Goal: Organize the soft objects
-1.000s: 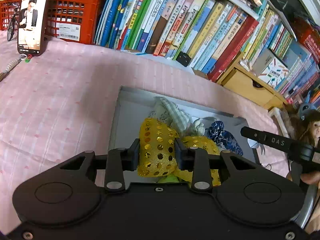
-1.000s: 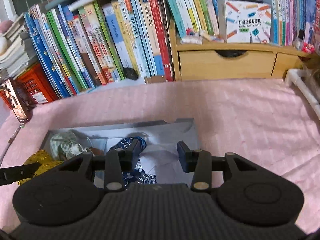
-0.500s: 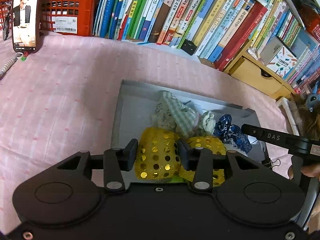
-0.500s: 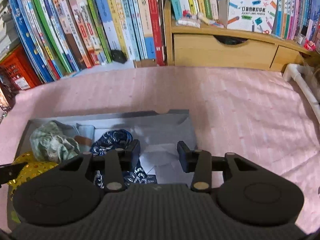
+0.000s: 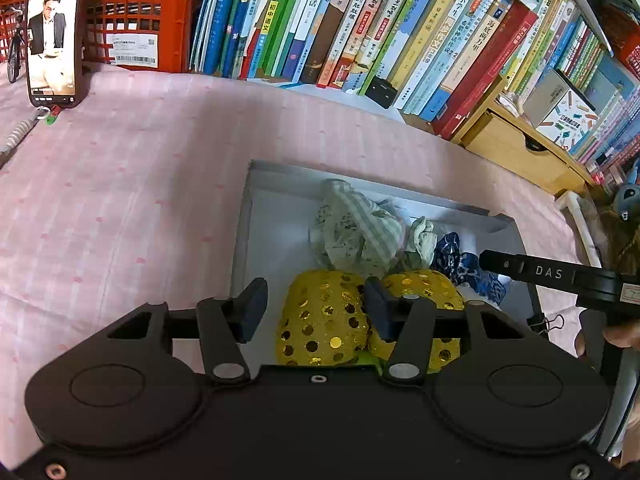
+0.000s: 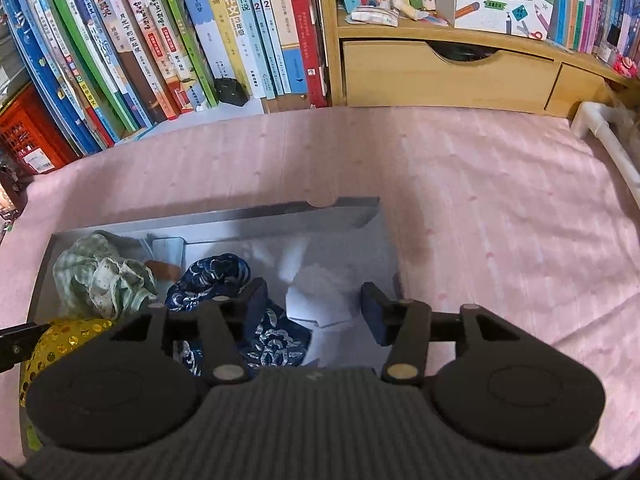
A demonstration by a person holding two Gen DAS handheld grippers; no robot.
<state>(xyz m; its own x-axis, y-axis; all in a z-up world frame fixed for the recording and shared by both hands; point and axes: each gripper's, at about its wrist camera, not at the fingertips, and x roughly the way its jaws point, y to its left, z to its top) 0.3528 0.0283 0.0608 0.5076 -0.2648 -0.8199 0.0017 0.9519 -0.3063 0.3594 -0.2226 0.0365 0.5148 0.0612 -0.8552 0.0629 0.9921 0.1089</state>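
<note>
An open grey box (image 5: 248, 200) lies on the pink bedcover and holds soft items. A yellow sequinned piece (image 5: 324, 320) sits at its near end, between the fingers of my left gripper (image 5: 316, 312). The jaws are opening, and the left pad stands clear of it. Behind it lie a green checked cloth (image 5: 352, 232) and a blue patterned cloth (image 5: 460, 260). My right gripper (image 6: 316, 308) hangs over the box's right half (image 6: 280, 212), jaws opening. The blue cloth (image 6: 216, 276) lies by its left finger, white paper under the gap. The green cloth (image 6: 100, 276) and yellow piece (image 6: 60, 336) lie left.
Rows of leaning books (image 5: 360, 32) line the back. A red crate (image 5: 132, 20) and a propped phone (image 5: 54, 36) stand far left. A wooden drawer unit (image 6: 448, 76) stands at the back right, a white pipe (image 6: 608, 140) along the right edge. Pink cover (image 6: 500, 220) spreads around the box.
My left jaws have spread off the yellow sequinned piece, which now rests in the box. My right jaws have widened, and that gripper has come lower over the box.
</note>
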